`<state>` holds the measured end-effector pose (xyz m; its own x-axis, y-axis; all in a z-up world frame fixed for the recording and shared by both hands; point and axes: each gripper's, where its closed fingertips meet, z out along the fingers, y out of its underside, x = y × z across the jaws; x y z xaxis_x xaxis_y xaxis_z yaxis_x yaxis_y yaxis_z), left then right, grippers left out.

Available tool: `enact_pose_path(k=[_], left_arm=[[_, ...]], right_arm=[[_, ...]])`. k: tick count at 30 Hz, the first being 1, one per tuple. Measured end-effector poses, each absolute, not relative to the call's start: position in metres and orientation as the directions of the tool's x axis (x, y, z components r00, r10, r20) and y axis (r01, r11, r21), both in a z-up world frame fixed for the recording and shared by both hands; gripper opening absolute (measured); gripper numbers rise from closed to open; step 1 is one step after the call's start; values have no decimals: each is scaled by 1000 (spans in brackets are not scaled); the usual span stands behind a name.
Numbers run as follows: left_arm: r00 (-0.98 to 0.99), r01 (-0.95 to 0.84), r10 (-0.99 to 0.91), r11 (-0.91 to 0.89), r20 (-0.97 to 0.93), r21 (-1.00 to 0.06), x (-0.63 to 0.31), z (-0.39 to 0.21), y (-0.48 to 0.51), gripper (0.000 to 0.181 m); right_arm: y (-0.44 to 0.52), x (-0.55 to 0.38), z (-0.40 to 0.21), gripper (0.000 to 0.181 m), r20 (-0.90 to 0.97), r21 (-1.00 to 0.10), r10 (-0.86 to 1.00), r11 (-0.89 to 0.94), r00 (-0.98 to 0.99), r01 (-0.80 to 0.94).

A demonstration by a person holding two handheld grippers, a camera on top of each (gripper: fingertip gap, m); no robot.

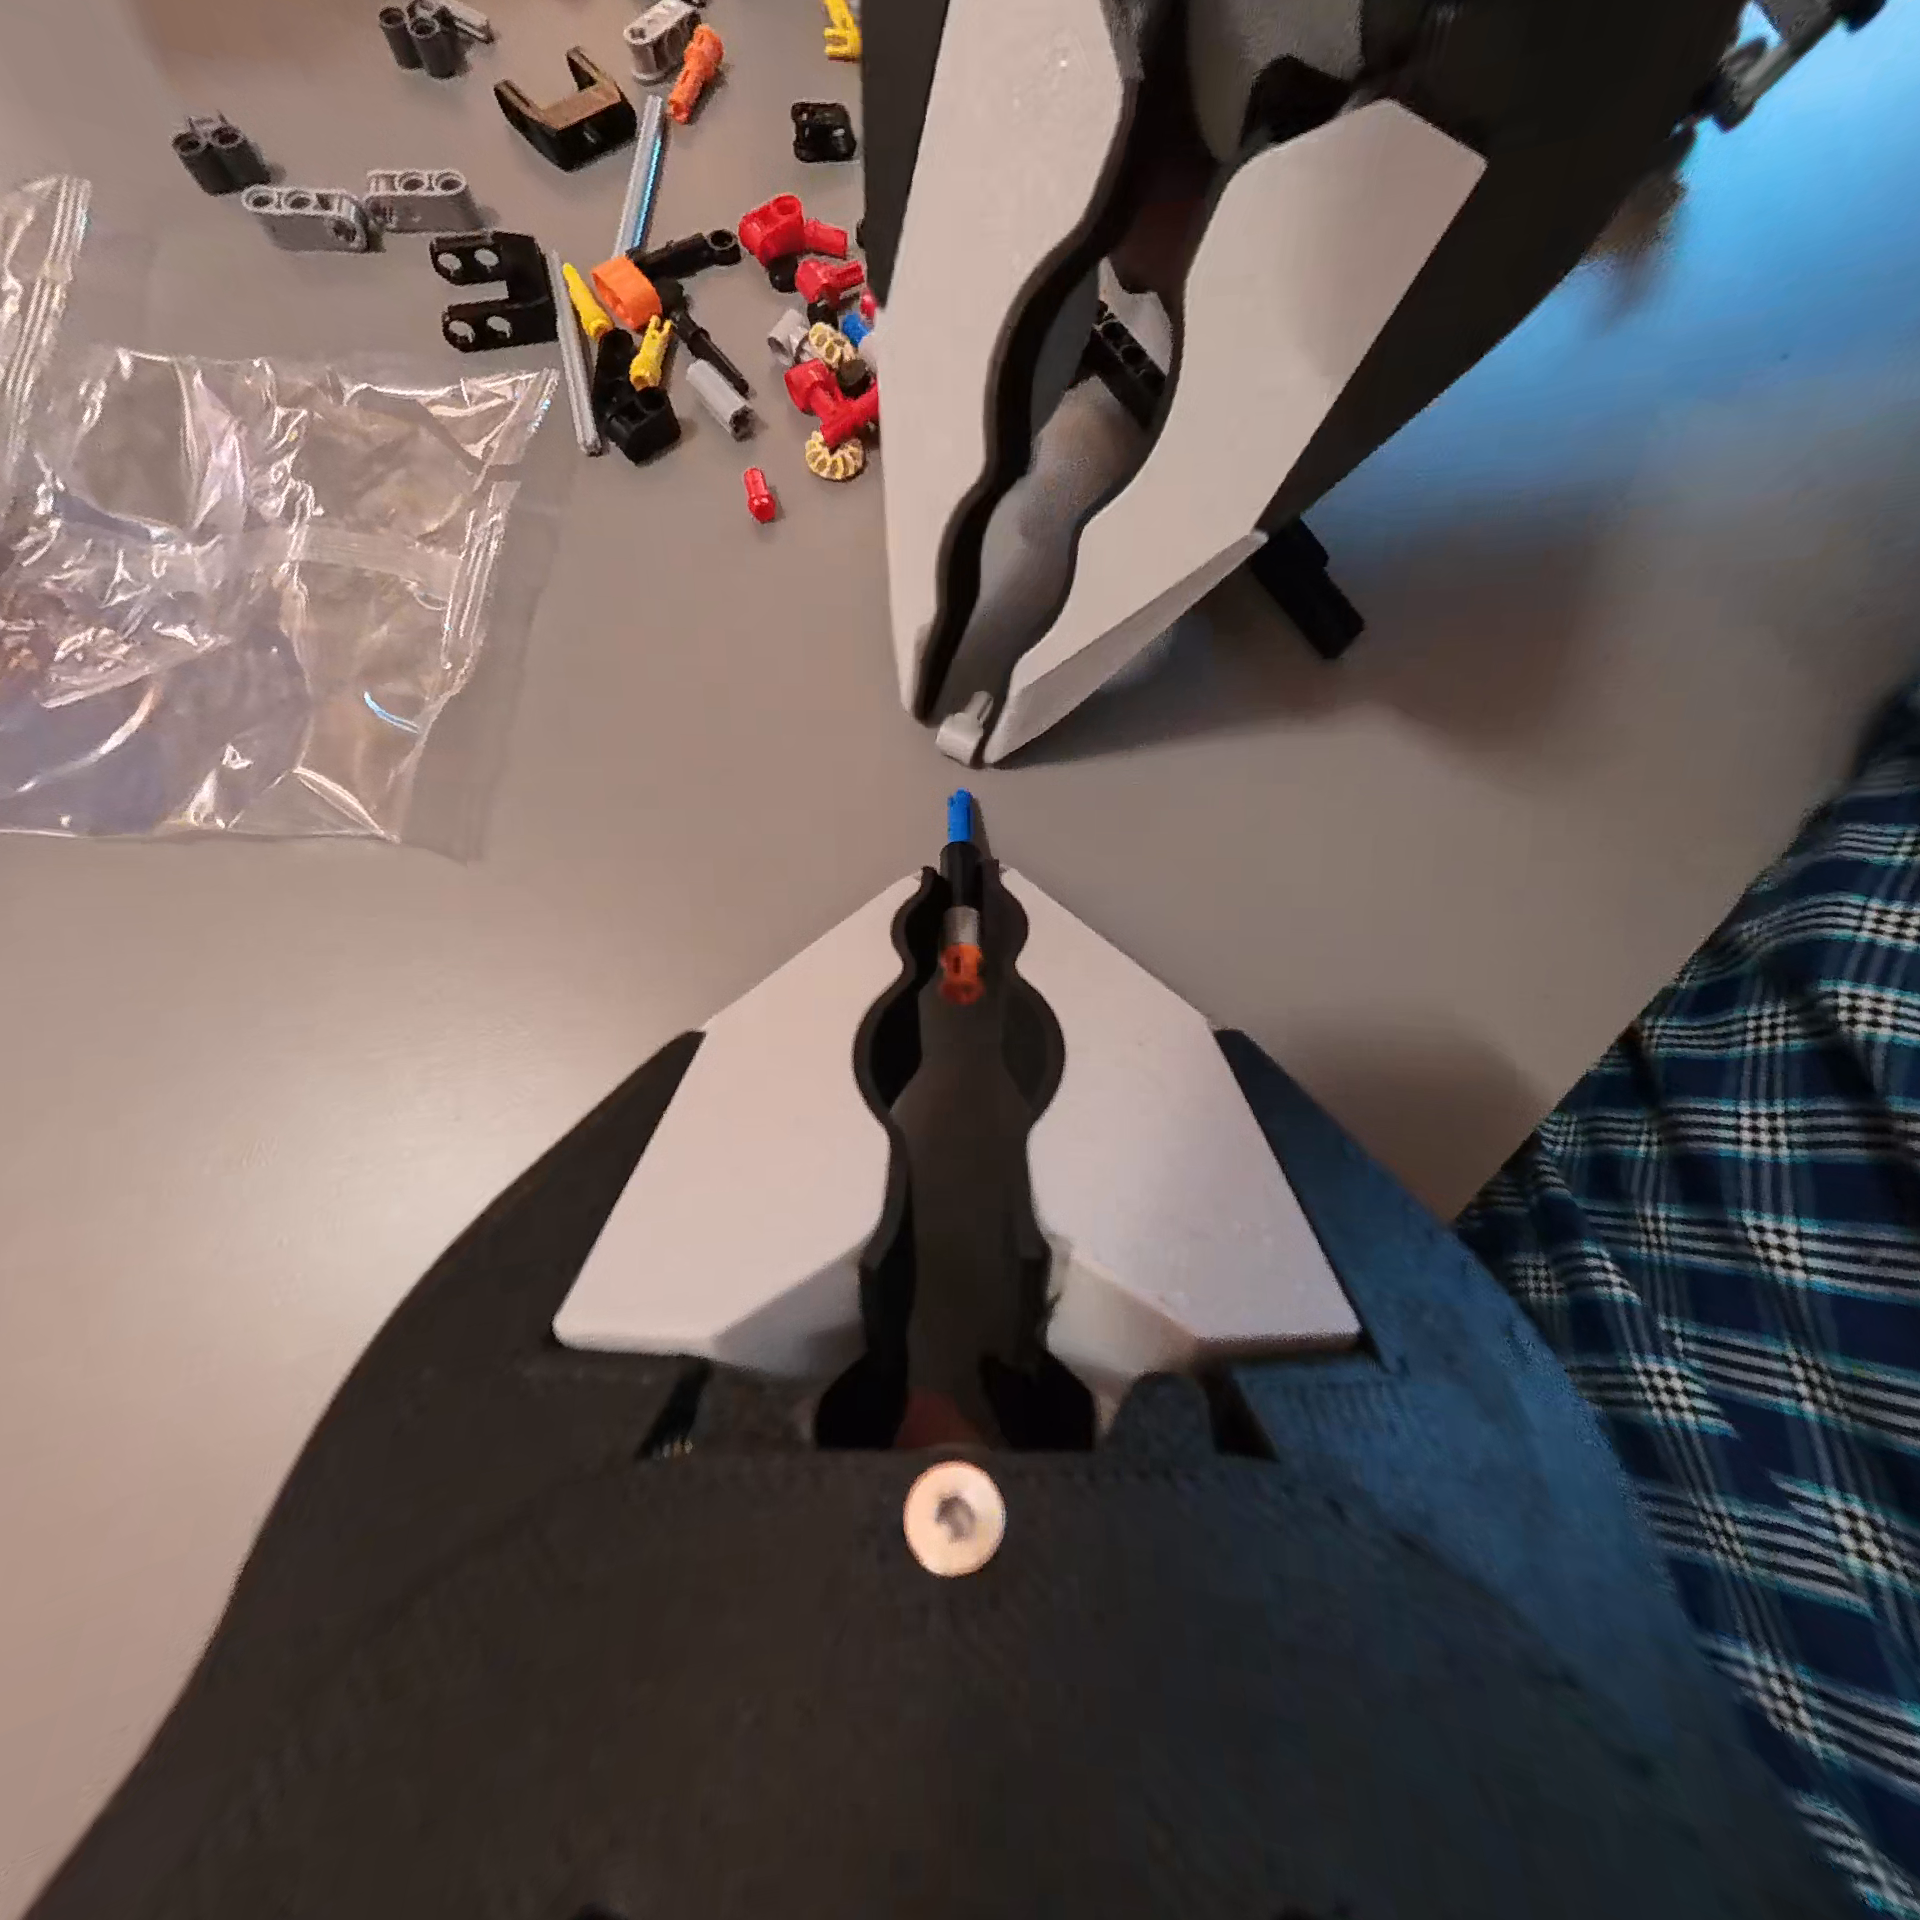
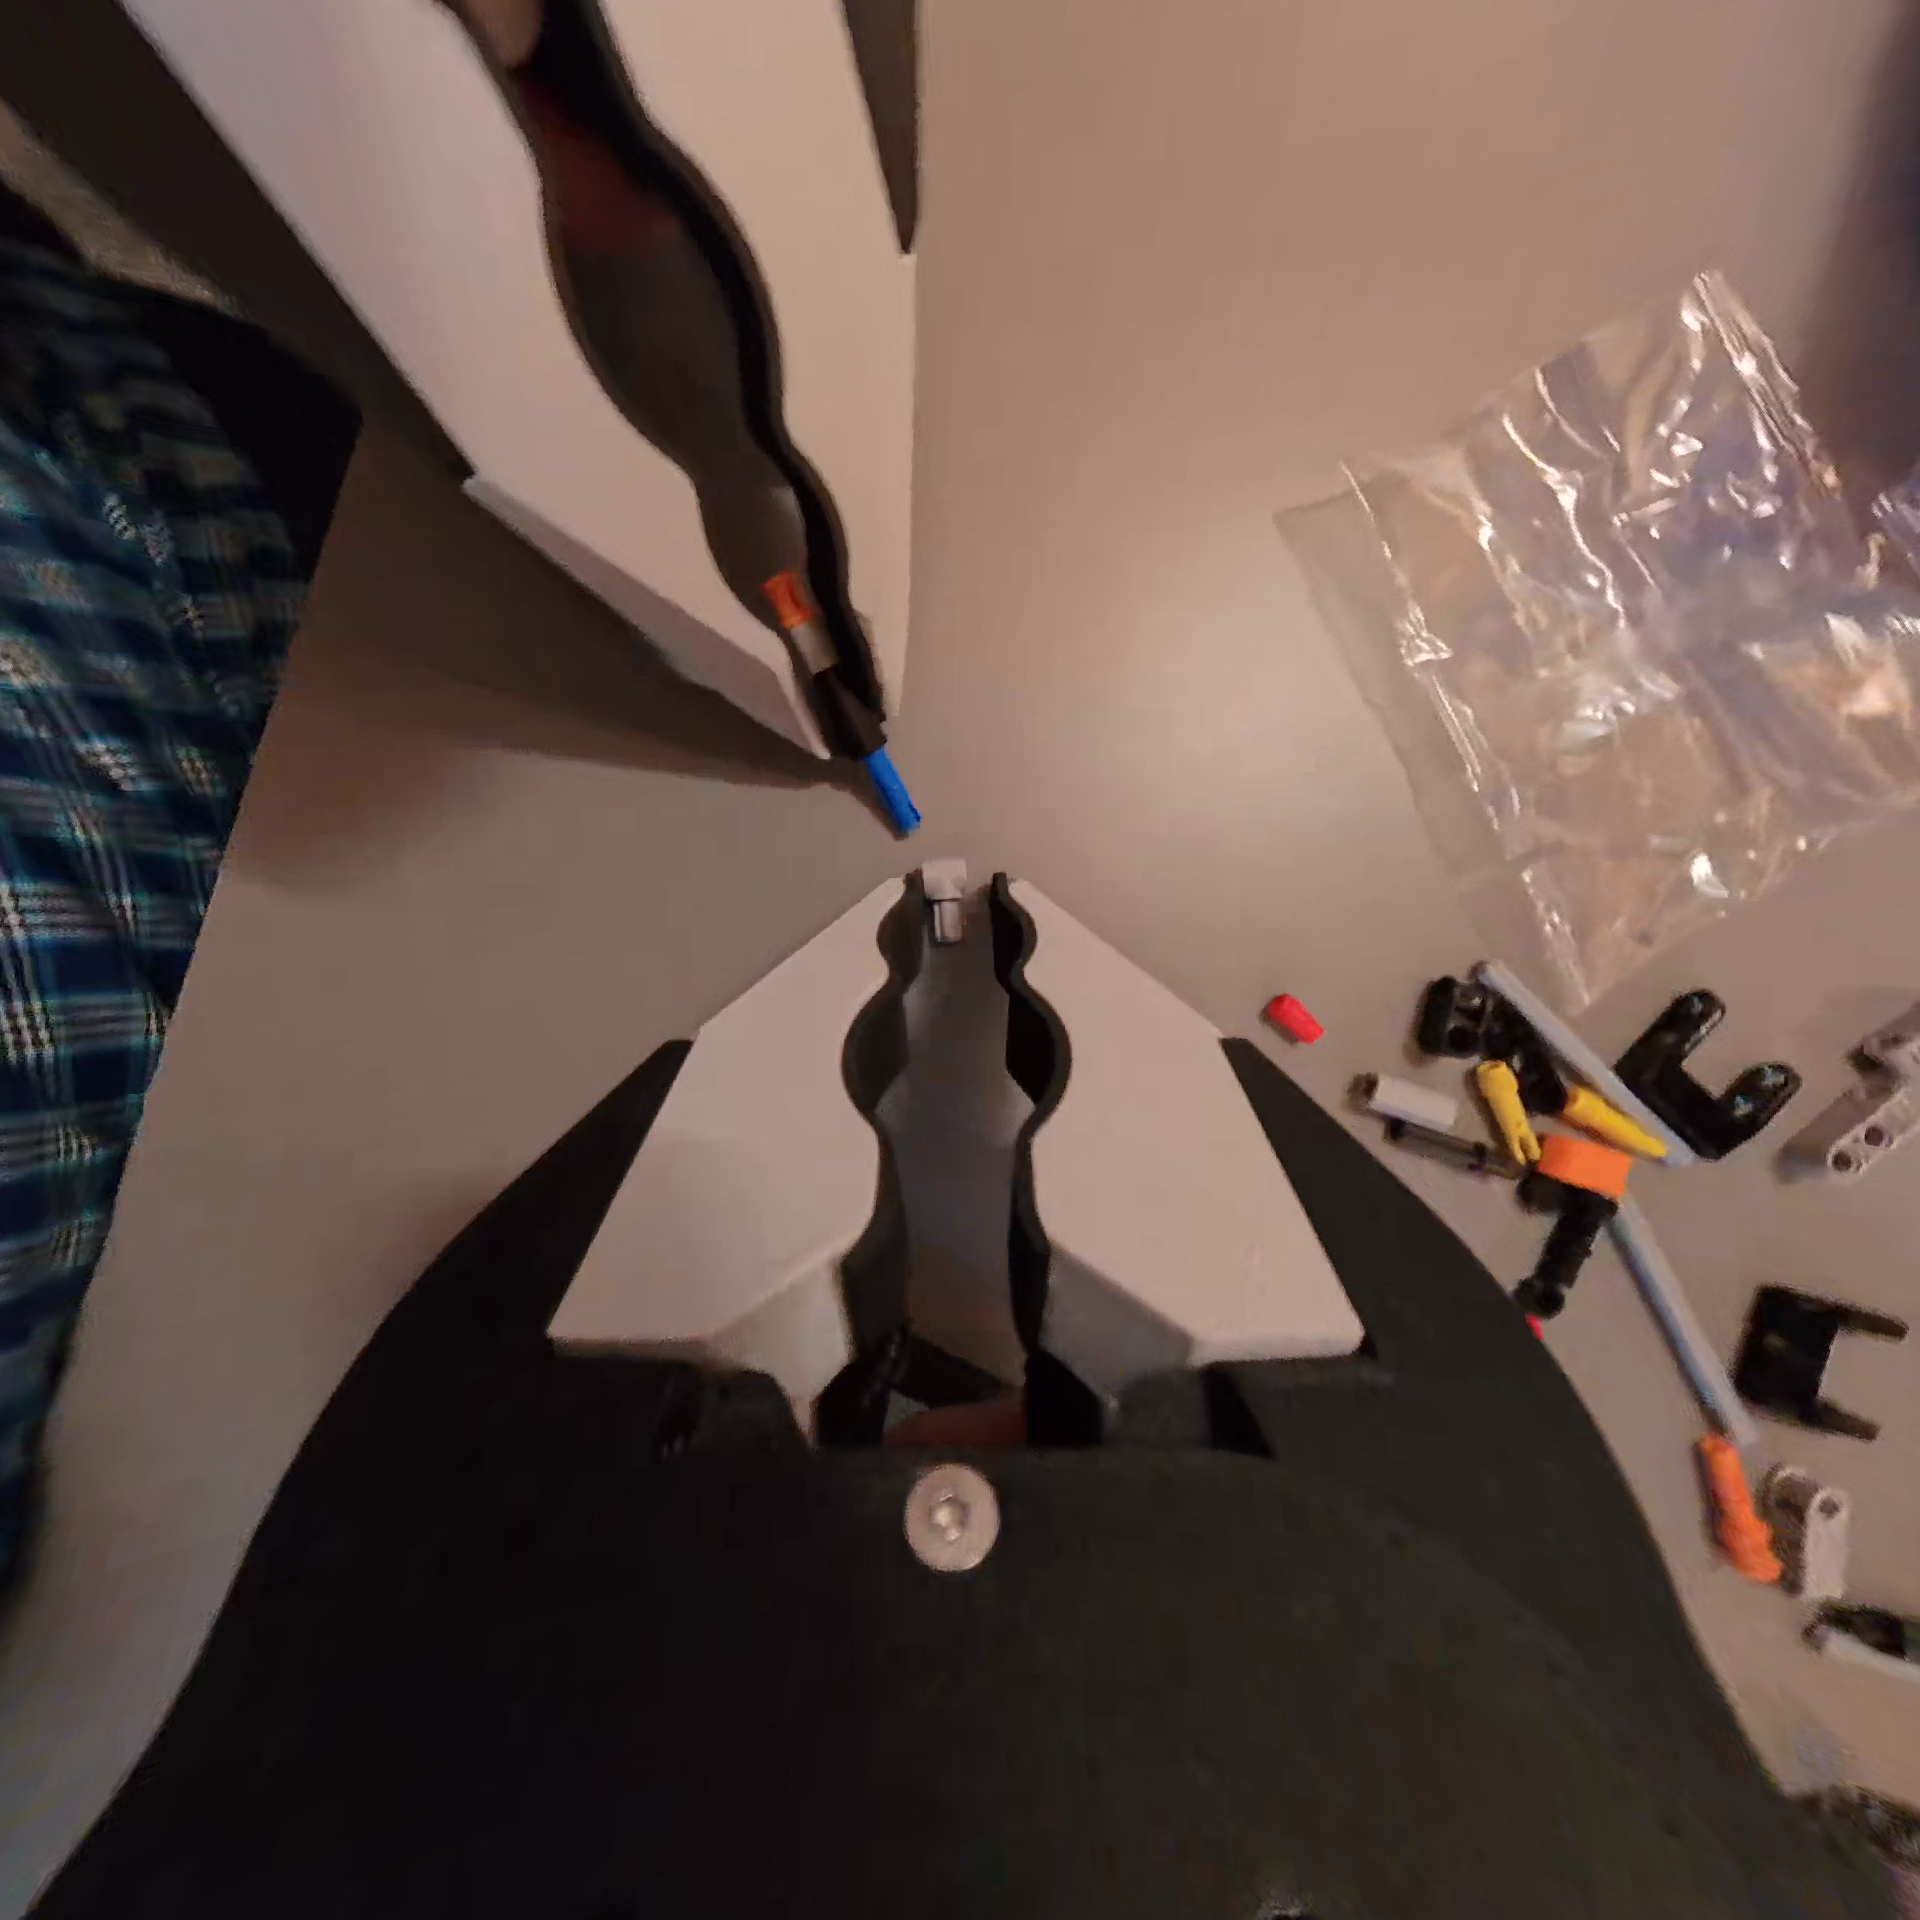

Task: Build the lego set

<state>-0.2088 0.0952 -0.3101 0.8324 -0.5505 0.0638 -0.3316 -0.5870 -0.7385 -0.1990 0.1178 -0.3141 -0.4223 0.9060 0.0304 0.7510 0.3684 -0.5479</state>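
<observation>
My left gripper (image 1: 961,878) is shut on a thin rod assembly (image 1: 961,904): a blue pin tip (image 1: 959,814) in front, then a black sleeve, a grey sleeve and an orange end. My right gripper (image 2: 945,883) is shut on a small light grey connector (image 2: 943,896). In the left wrist view the right gripper (image 1: 961,732) faces mine tip to tip, the grey connector (image 1: 964,724) a short gap from the blue tip. In the right wrist view the left gripper (image 2: 862,743) comes in from the upper left, with the blue tip (image 2: 891,792) just short of the connector.
Loose lego parts lie scattered on the grey table (image 1: 675,665): black brackets (image 1: 488,291), grey beams (image 1: 307,216), red connectors (image 1: 774,231), yellow and orange pins. An empty clear plastic bag (image 1: 239,582) lies at the left. A person's blue plaid clothing (image 1: 1787,1195) is at the table edge. Left and right tips are no more than a few centimetres apart.
</observation>
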Motion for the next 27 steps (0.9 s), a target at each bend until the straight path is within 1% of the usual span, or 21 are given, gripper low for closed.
enact_pose_path(k=[3, 6, 8, 15, 21, 27], left_arm=[[845, -311, -529, -598, 73, -738, -208, -310, 95, 5], [852, -300, -518, -605, 79, -738, -208, -310, 95, 5], [853, -295, -515, -607, 82, -738, -206, -310, 94, 5], [872, -255, -478, -623, 102, -739, -204, -310, 93, 5], [892, -238, -444, -622, 86, -746, -206, -309, 97, 5], [900, -214, -428, -598, 83, -772, -206, -304, 102, 5]], right_arm=[[121, -198, -314, 18, 24, -559, 938, 300, -346, 773], [120, -195, -314, 16, 23, -571, 947, 276, -321, 773], [120, -193, -314, 9, 27, -577, 949, 272, -314, 770], [119, -196, -314, 1, 18, -591, 968, 213, -252, 778], [116, -198, -314, 2, -9, -612, 982, 143, -188, 778], [117, -201, -311, 0, -95, -653, 990, 16, -104, 757]])
